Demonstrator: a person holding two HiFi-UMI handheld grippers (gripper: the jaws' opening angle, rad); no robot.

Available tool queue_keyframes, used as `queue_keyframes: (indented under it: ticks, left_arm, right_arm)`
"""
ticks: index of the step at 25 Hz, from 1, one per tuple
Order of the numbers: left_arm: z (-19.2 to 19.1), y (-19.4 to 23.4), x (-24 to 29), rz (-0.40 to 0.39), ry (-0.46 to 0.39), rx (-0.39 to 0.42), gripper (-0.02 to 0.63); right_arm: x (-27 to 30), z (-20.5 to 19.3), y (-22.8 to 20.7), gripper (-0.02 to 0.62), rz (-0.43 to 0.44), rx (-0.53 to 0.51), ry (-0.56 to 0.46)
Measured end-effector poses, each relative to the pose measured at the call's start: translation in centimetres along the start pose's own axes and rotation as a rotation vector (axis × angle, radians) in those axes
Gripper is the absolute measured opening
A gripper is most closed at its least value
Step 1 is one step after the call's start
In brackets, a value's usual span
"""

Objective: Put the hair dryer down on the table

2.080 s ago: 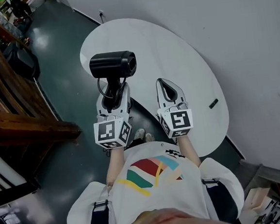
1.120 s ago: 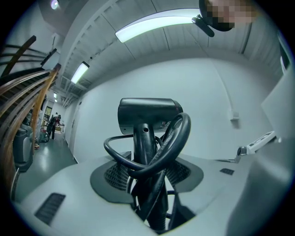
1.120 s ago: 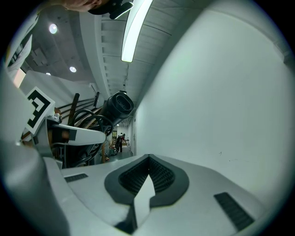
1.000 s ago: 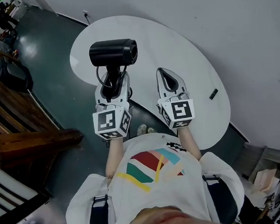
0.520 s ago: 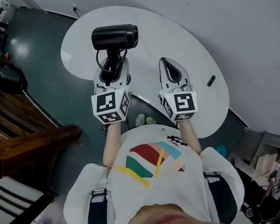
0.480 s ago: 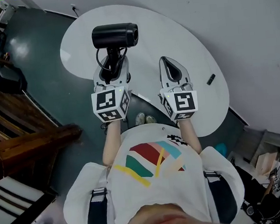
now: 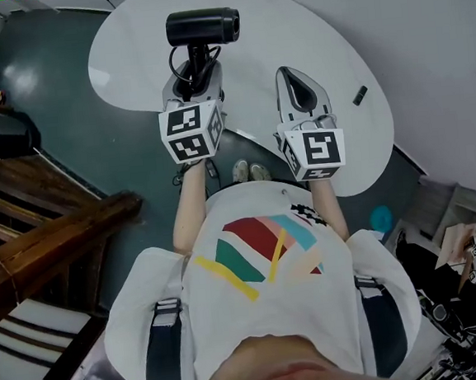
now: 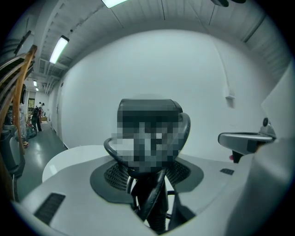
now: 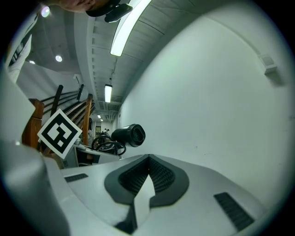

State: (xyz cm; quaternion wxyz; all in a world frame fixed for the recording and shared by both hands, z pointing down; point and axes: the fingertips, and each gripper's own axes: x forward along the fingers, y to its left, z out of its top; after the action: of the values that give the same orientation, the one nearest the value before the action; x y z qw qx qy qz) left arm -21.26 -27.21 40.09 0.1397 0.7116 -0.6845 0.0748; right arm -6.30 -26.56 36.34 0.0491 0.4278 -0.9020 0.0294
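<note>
Your left gripper clamps the black hair dryer by its handle, your right gripper is pinched empty, so lower slowly onto the white table at the upper frame.

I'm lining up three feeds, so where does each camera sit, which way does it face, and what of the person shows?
Head view: on the person's head, facing steeply down at the table; shows shirt, forearms, left gripper shut on the hair dryer, right gripper shut, empty.
Left gripper view: on that gripper, facing along its jaws toward the wall; right gripper at right.
Right gripper view: on that gripper, facing along its closed jaws; left gripper's marker cube at left.
Shared: all show the hair dryer.
</note>
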Motion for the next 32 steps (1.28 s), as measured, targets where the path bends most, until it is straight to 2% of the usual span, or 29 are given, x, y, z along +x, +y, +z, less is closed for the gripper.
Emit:
queue_keyframes:
  ticks: [11, 32]
  left_arm:
    - [-3.4, -1.1, 3.0, -0.06, 0.089, 0.006, 0.224]
    - [-9.9, -2.0, 7.4, -0.092, 0.274, 0.015, 0.224]
  right_arm:
    - [-1.7, -1.2, -0.9, 0.009, -0.071, -0.005, 0.037]
    - [-2.6, -3.5, -2.8, 0.009, -0.122, 0.012, 0.106]
